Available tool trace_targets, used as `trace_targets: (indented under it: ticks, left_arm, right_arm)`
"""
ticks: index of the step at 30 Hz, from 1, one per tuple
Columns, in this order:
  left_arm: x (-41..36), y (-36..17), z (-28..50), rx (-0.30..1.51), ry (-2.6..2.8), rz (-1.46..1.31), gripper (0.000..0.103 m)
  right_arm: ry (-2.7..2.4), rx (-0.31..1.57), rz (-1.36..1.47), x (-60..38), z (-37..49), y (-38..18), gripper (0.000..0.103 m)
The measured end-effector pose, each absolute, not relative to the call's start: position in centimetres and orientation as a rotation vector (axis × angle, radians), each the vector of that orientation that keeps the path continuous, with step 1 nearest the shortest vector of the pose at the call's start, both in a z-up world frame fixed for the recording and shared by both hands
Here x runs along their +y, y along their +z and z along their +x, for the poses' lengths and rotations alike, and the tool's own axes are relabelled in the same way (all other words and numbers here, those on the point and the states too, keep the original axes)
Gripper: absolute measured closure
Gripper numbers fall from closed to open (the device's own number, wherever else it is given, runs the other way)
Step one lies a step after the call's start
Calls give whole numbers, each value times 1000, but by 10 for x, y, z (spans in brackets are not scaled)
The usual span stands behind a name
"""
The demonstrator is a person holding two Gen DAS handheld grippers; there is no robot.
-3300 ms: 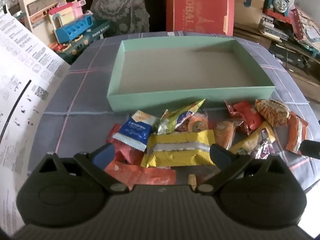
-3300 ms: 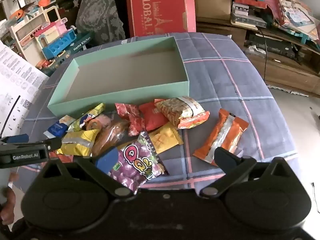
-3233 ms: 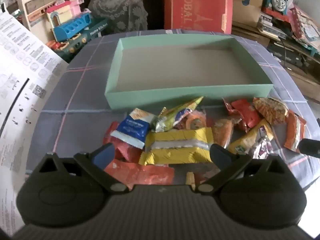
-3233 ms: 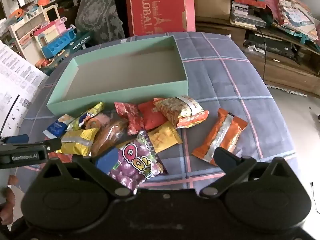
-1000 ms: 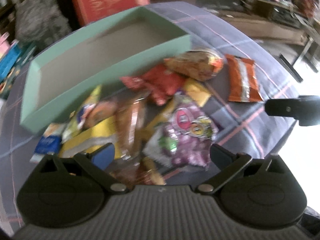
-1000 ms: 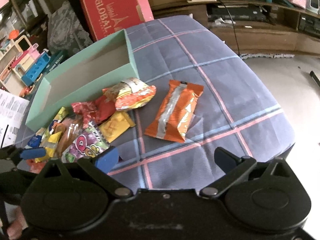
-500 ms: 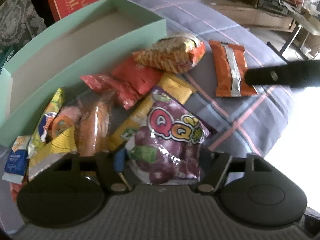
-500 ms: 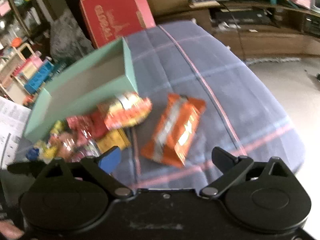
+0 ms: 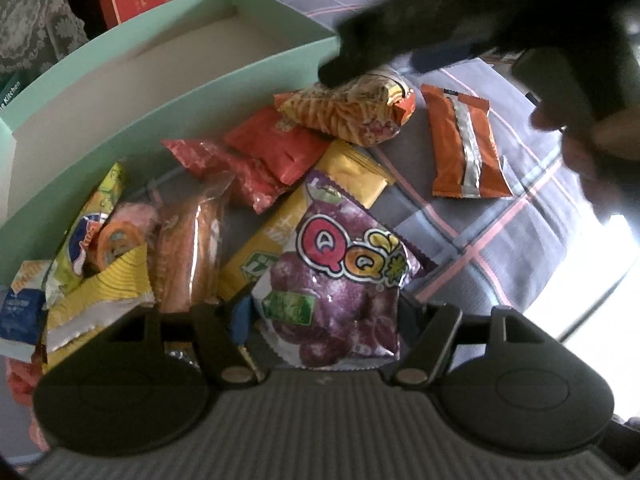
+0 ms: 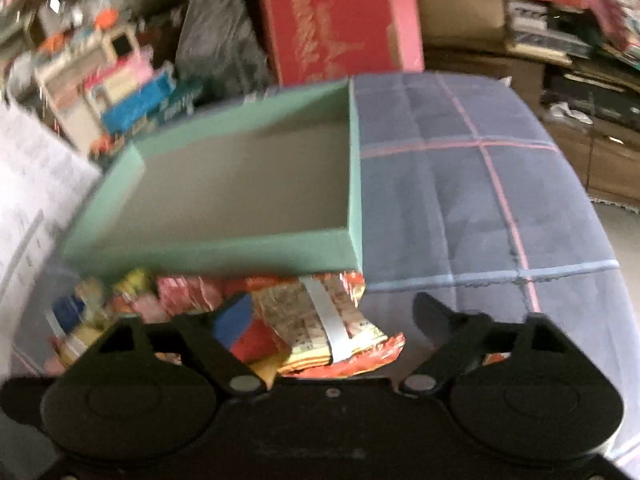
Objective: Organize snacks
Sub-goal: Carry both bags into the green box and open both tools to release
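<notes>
A pile of snack packets lies on the checked cloth in front of an empty mint-green box (image 9: 120, 80). My left gripper (image 9: 324, 316) has its fingers on both sides of the purple Qq grape candy bag (image 9: 340, 276), shut on it. My right gripper (image 10: 332, 316) is open and hovers over the orange patterned snack bag (image 10: 320, 320), which also shows in the left wrist view (image 9: 348, 112); one finger touches it there. An orange bar packet (image 9: 464, 144) lies apart to the right. The green box (image 10: 248, 188) also shows in the right wrist view.
A red Global box (image 10: 340, 24) stands behind the green box. Toy sets (image 10: 120, 80) and a printed sheet (image 10: 28, 184) are at the left. The blue checked table cloth (image 10: 480, 200) extends to the right, with cluttered shelves beyond.
My left gripper has swung right from the yellow packet to the purple candy bag and closed on it. My right gripper has moved left and forward over the orange patterned bag.
</notes>
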State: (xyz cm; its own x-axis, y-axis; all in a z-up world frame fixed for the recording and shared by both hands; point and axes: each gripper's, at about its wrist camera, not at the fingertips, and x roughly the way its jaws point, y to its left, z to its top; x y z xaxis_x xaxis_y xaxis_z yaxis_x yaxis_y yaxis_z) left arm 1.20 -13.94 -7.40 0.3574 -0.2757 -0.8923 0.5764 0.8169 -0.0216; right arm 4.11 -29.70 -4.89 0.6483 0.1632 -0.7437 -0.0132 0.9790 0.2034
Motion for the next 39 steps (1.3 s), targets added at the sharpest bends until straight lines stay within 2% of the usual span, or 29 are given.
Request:
trace_targets:
  ticks: [2,5,7,16,23,31,39]
  left_arm:
    - [-137,-73,13,1072,-567,316,36]
    - [-132,-68,13,1069,-573,304,41]
    - [-129,-62,13,1066,-595,281,66]
    - [-112,-41,12,1060,-598,186,67]
    - [-86,11,30,956,-592,105,66]
    - [-47,40,118,880,-411,72,66]
    - [10,19,222,907,-237,53,66]
  right_arm:
    - [122,919,166,-291,46,-61,52]
    - [133,938,154,-283,39,-66,58]
    - [120,935,152,-278,33,-63,61]
    - [122,889,213,-283,3,-31,61]
    - [115,826,237,-292,8,10,61]
    - [98,793,201,-272,74,30,61]
    - [84,805,174,-250,168,15,61]
